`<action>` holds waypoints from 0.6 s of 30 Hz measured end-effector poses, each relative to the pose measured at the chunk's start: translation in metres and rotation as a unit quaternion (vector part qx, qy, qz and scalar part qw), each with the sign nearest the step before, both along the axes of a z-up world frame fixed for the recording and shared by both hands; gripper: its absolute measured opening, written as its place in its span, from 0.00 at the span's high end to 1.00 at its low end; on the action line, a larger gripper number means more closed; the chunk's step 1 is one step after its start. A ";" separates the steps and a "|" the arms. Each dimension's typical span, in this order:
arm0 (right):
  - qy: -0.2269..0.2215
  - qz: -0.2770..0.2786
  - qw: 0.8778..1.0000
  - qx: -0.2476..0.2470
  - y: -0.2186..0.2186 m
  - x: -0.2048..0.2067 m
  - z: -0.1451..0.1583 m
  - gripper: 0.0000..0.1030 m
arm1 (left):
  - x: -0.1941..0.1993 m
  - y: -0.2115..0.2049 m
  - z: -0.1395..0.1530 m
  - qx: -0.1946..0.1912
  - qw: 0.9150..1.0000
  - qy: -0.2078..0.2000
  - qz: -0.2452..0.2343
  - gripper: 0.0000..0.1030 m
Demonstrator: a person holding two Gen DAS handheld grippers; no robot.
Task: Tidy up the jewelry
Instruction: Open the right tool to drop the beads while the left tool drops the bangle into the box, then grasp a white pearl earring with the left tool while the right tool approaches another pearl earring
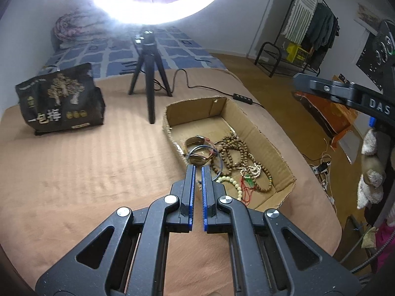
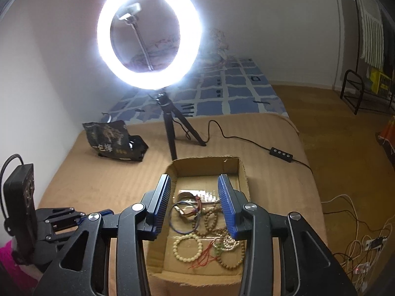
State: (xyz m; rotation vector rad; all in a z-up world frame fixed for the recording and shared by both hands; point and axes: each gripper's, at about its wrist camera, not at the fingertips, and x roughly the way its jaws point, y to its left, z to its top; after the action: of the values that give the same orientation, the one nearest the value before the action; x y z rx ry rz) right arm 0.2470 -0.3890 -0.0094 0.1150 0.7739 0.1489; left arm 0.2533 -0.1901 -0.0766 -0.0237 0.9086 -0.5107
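A shallow cardboard box [image 1: 256, 133] [image 2: 244, 170] lies on the tan bed cover. It holds brown wooden bead strings [image 1: 234, 148] [image 2: 209, 219], a cream bead bracelet [image 1: 234, 185] [image 2: 187, 246], a white bead strand [image 1: 254, 170], a blue bangle [image 2: 182, 219] and a watch [image 1: 197, 159]. My left gripper [image 1: 198, 167] is nearly shut, tips at the box's near left rim by the watch; nothing is visibly clamped. My right gripper [image 2: 195, 185] is open and empty above the box. The left gripper also shows in the right wrist view [image 2: 74, 218], at the lower left.
A ring light on a black tripod [image 1: 150, 74] [image 2: 170, 128] stands behind the box, with its cable and switch [image 1: 243, 98] [image 2: 281, 154] on the cover. A black printed bag [image 1: 61, 98] [image 2: 113, 140] sits at the left. Wooden floor, cables and a clothes rack [image 1: 308, 32] lie to the right.
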 end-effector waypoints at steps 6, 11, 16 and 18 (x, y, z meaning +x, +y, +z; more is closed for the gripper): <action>-0.017 0.006 1.000 0.002 0.018 -0.025 0.017 0.48 | -0.020 0.024 0.020 0.005 1.000 -0.024 0.019 0.99; -0.031 0.012 0.999 -0.005 0.038 -0.047 0.028 0.37 | -0.039 0.046 0.038 0.008 0.998 -0.048 0.031 0.88; -0.036 0.021 0.999 -0.012 0.058 -0.062 0.033 0.32 | -0.053 0.066 0.046 0.012 0.997 -0.064 0.041 0.67; -0.038 0.024 0.999 -0.016 0.065 -0.067 0.033 0.26 | -0.058 0.076 0.048 0.015 0.997 -0.068 0.044 0.66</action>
State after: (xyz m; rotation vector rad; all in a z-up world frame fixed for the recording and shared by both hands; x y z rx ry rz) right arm 0.1802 -0.3244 0.0238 0.0601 0.7031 0.1850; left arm 0.1949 -0.1142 -0.0287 -0.0012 0.7794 -0.4119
